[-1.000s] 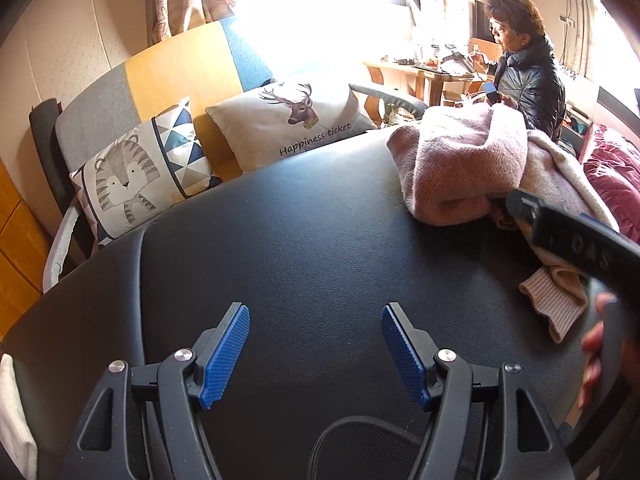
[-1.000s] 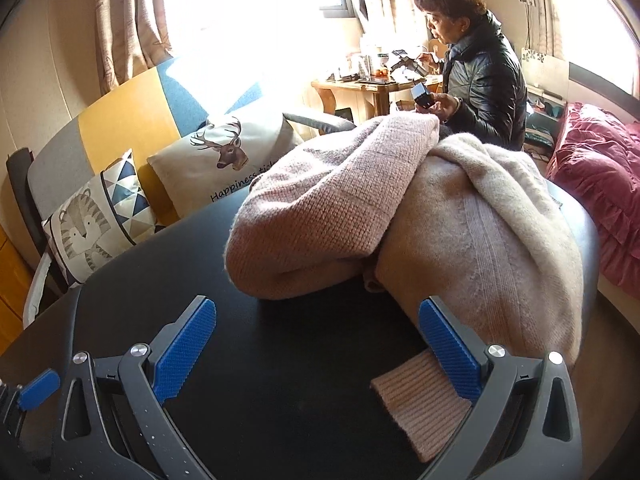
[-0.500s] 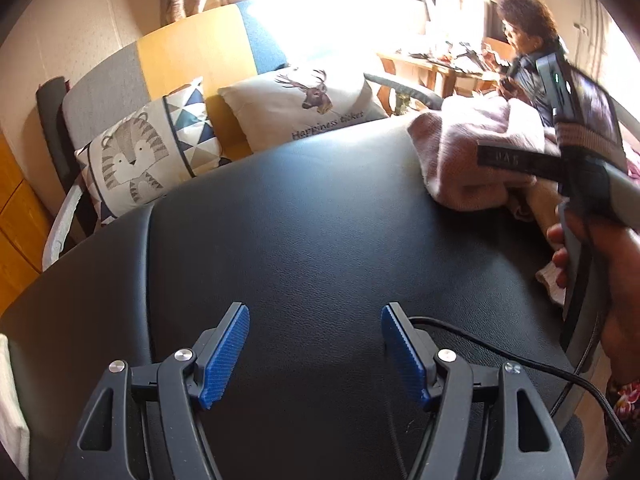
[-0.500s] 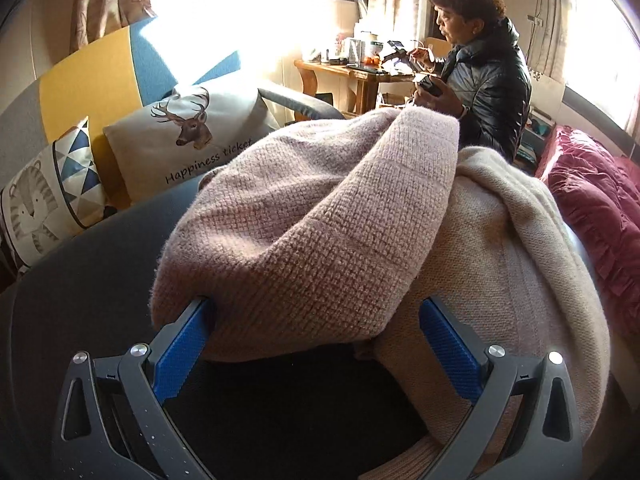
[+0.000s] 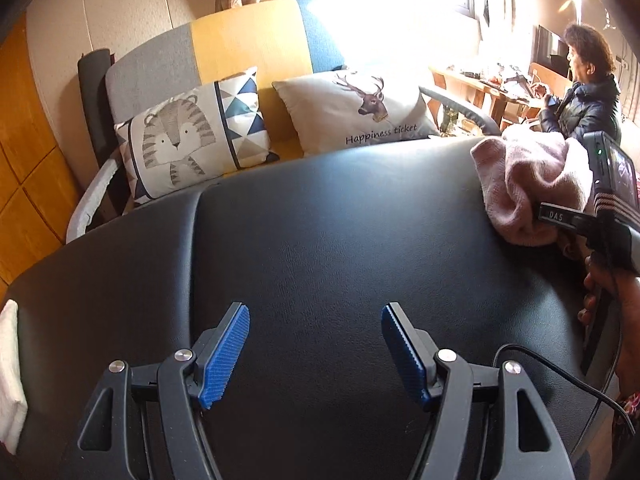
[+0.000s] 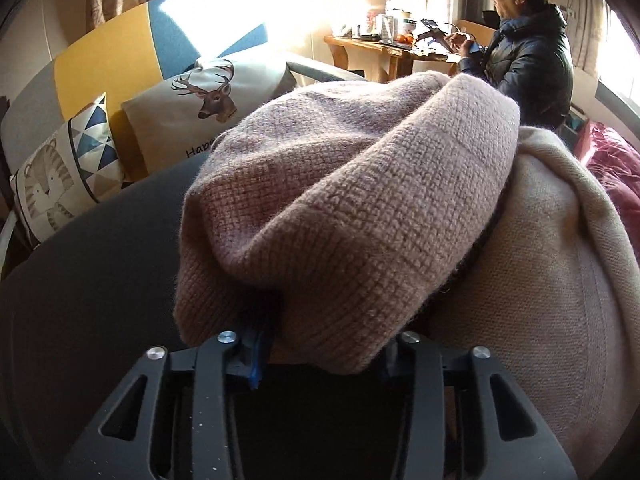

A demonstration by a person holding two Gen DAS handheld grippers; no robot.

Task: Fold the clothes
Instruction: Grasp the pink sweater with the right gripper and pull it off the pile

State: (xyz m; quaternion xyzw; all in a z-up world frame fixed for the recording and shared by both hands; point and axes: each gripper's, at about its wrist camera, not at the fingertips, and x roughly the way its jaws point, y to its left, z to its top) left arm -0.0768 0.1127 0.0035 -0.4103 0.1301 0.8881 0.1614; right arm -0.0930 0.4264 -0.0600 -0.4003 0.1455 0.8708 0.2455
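- Left gripper [image 5: 314,350]: jaws spread wide, blue pads apart, nothing between them. Hovers low over the near part of the black padded table [image 5: 320,240], which is bare in front of it. Judgement: parked there so it is clear of the pile and ready to take a hem.
- Right gripper [image 6: 320,354]: pushed into the near edge of the pink knit sweater [image 6: 352,208]. Fingers look drawn in around a bunched fold, but the pads are mostly buried in knit. Looks like a pinch on the sweater, though how firm it is cannot be seen.
- In the left wrist view the right gripper's body sits at the far right with a hand [image 5: 604,292] around its handle, nose into the pink sweater [image 5: 528,184].
- Pink sweater: crumpled heap at the right end of the table, draped partly over a beige sweater [image 6: 560,272] lying just behind and to the right; the two touch. Neither lies flat or folded.
- Judgement: gripping the low front edge makes sense, since that lets the top garment be dragged off the beige one onto the bare left stretch of table.
- Risk: loose chunky knit may stretch or pull the beige one along.
- Background: sofa with tiger cushion [image 5: 188,140] and deer cushion [image 5: 356,112] far side; a seated person [image 6: 528,52] at a desk, far right, not involved.
- White cloth [image 5: 10,376] at the near left edge, unclear what it is.
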